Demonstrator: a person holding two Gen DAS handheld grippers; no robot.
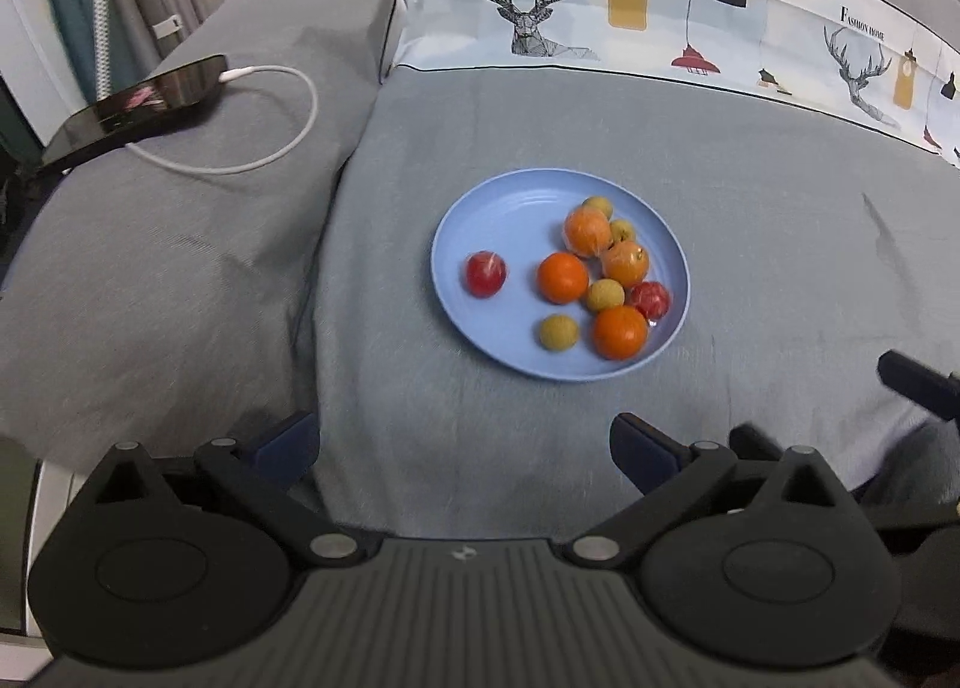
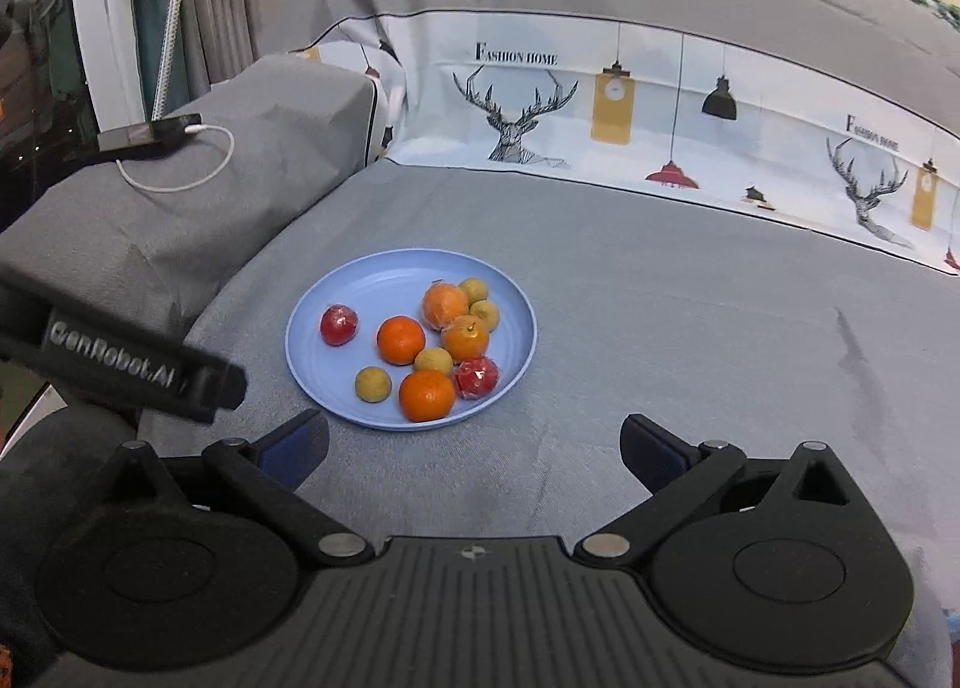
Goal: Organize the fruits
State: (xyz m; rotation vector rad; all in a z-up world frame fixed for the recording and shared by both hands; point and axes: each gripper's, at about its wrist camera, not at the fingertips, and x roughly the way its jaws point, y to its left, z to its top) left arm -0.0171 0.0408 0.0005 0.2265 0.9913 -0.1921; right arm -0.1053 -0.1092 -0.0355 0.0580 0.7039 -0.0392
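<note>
Fruits (image 1: 588, 274) lie on the blue plate (image 1: 480, 226); both grippers' jaws gape empty.

The light is soft and even, rather dim, with a slightly cool grey tone. Around the blue plate (image 1: 480, 208) the shadows are weak; only a thin dark line lies under its near rim. The wrapped fruits on the plate show small white glints. Both views are fisheye: straight edges far from the plate bend strongly, and the corners go dark. The red fruit (image 1: 486, 274) left on the plate looks a little smeared in the left view.
</note>
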